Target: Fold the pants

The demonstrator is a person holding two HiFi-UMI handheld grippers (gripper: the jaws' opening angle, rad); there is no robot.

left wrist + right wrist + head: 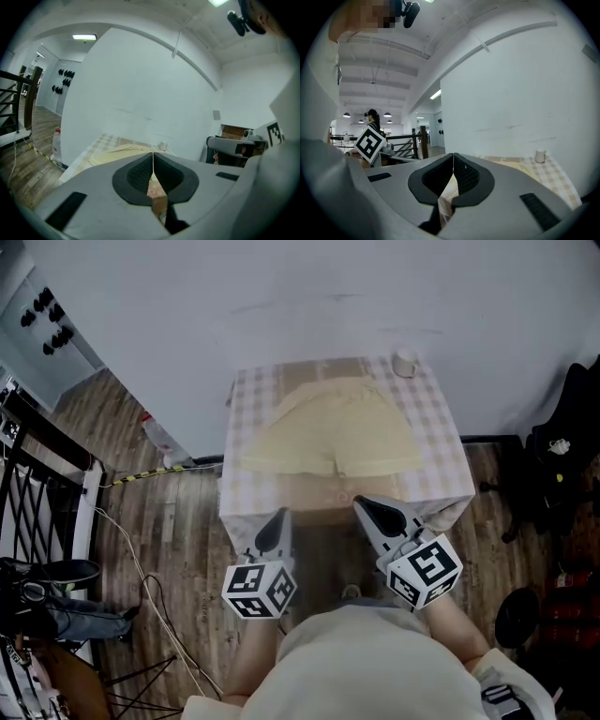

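Observation:
Pale yellow pants [333, 432] lie flat on a small table under a checked cloth [441, 442]. Both grippers hover side by side just off the table's near edge, pointing at it and apart from the pants. The left gripper [279, 515] is shut with nothing in it, and so is the right gripper [361, 502]. In the left gripper view the jaws [153, 154] meet in a thin line, with the pants [119, 151] beyond them. The right gripper view shows its jaws [453, 155] closed the same way, ahead of the checked cloth [553, 173].
A small white cup [405, 363] stands at the table's far right corner, against the white wall. A bottle [159, 439] and cables lie on the wood floor to the left, near a black railing [37, 474]. Dark gear [562, 465] crowds the right side.

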